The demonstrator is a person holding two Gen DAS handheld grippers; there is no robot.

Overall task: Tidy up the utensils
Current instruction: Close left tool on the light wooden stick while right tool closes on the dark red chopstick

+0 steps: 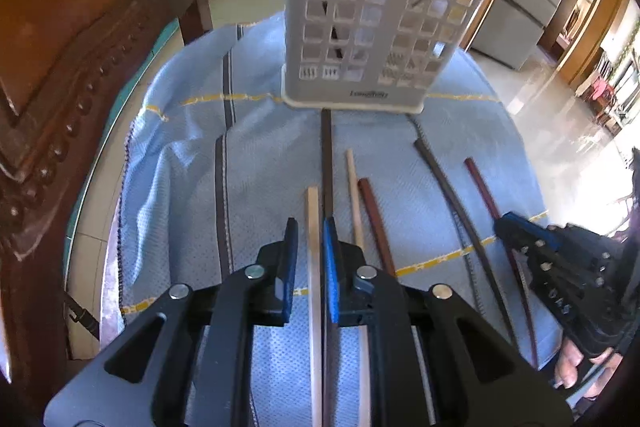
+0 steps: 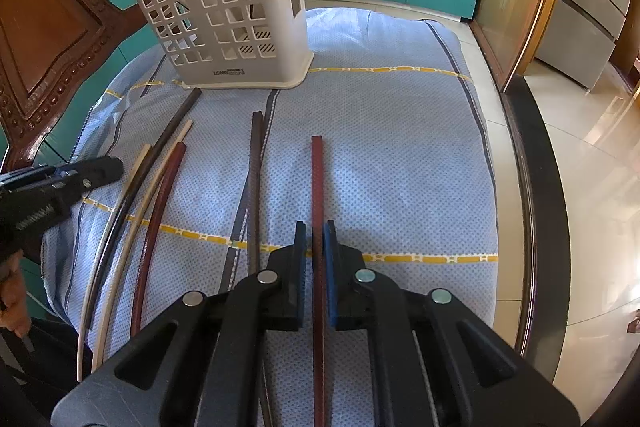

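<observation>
Left gripper [image 1: 312, 267] jaws apparently pinch pale wooden chopstick [image 1: 313, 227], right gripper [image 2: 314, 271] jaws clamp red-brown chopstick [image 2: 317, 179], both aimed 12 o'clock for perforated grey plastic holder [image 2: 224, 11].

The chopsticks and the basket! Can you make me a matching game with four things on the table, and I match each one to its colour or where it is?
Things:
1. utensil basket
2. chopstick in the right gripper
3. chopstick in the left gripper
4. cloth

Matches:
A. pale cream
B. light blue, spread under everything
C. dark red
D. white, standing upright at the far end

Pairs: 1-D, 2-C, 3-A, 4-B
</observation>
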